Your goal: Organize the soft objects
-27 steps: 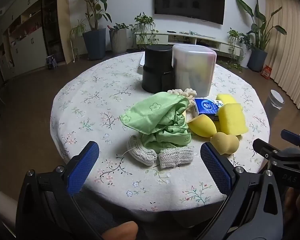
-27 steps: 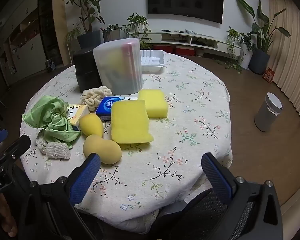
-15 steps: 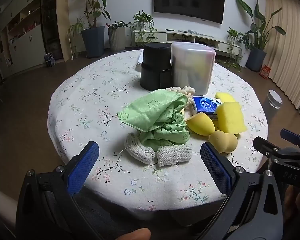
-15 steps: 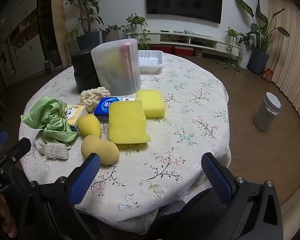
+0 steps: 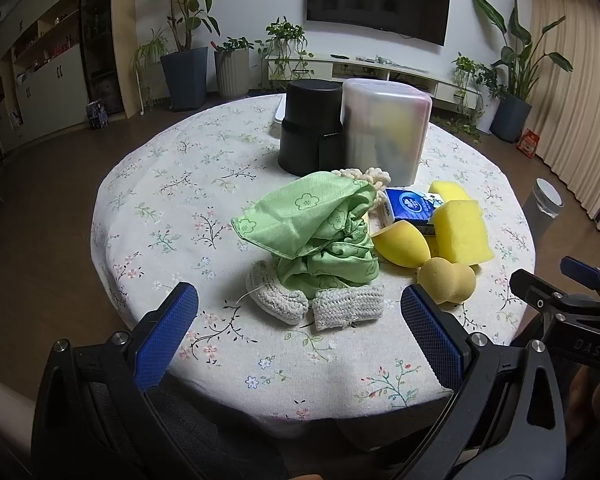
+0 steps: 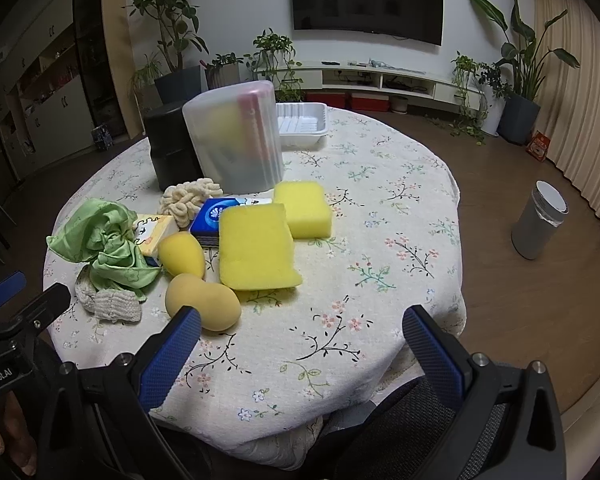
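Observation:
A crumpled green cloth (image 5: 320,232) (image 6: 104,244) lies on white knitted pieces (image 5: 312,302) (image 6: 108,302) on the round flowered table (image 5: 172,208) (image 6: 380,216). Beside it are two yellow egg-shaped sponges (image 5: 400,242) (image 6: 182,256), (image 5: 446,278) (image 6: 202,300), two yellow block sponges (image 6: 256,246), (image 6: 304,208), a blue tissue pack (image 5: 408,206) (image 6: 216,218) and a cream knotted piece (image 6: 190,200). My left gripper (image 5: 298,332) hangs open over the near table edge, short of the knitted pieces. My right gripper (image 6: 300,348) is open too, with nothing between its fingers.
A black cylinder (image 5: 310,128) (image 6: 170,148) and a frosted lidded bin (image 5: 384,132) (image 6: 236,140) stand behind the pile. A white tray (image 6: 302,124) sits at the table's far side. A grey floor bin (image 6: 538,226) stands right of the table. A yellow printed box (image 6: 154,232) lies by the cloth.
Both grippers have drawn slightly back and up from the table, so the pile looks a little smaller. Neither gripper's opening has changed.

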`<state>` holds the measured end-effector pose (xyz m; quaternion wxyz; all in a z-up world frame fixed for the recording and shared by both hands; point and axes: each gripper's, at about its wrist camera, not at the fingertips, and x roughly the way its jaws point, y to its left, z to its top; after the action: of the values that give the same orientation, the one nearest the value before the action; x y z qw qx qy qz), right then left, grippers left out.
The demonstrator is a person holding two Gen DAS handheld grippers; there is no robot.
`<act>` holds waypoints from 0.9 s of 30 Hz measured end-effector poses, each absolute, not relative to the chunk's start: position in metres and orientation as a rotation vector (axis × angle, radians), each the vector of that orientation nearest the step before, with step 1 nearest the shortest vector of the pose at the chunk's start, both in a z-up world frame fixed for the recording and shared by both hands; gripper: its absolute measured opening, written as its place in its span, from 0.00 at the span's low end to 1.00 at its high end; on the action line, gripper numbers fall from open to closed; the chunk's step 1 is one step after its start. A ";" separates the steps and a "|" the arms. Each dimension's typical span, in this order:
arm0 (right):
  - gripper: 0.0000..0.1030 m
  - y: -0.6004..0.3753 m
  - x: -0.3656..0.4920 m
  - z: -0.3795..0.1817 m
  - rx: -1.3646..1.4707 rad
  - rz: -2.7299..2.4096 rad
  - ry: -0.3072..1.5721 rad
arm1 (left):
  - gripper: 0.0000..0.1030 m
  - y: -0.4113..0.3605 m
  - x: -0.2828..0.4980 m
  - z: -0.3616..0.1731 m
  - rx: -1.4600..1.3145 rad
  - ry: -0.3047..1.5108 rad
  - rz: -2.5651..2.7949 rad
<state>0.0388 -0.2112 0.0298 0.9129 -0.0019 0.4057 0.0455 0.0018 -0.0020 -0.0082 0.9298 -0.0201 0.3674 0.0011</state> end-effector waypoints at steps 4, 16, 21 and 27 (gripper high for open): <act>1.00 -0.213 0.037 0.030 0.003 0.095 0.832 | 1.00 0.000 0.003 -0.008 -0.044 0.754 0.005; 1.00 -0.213 0.037 0.030 0.005 0.097 0.830 | 1.00 0.000 0.003 -0.010 -0.035 0.754 0.015; 1.00 -0.213 0.037 0.030 0.005 0.097 0.831 | 1.00 0.000 0.004 -0.010 -0.035 0.754 0.015; 1.00 -0.213 0.037 0.030 0.006 0.098 0.831 | 1.00 0.000 0.004 -0.010 -0.035 0.754 0.015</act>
<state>0.0365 -0.2133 0.0302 0.9137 0.0028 0.4035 0.0473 0.0037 0.0000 -0.0103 0.9297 -0.0172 0.3680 0.0072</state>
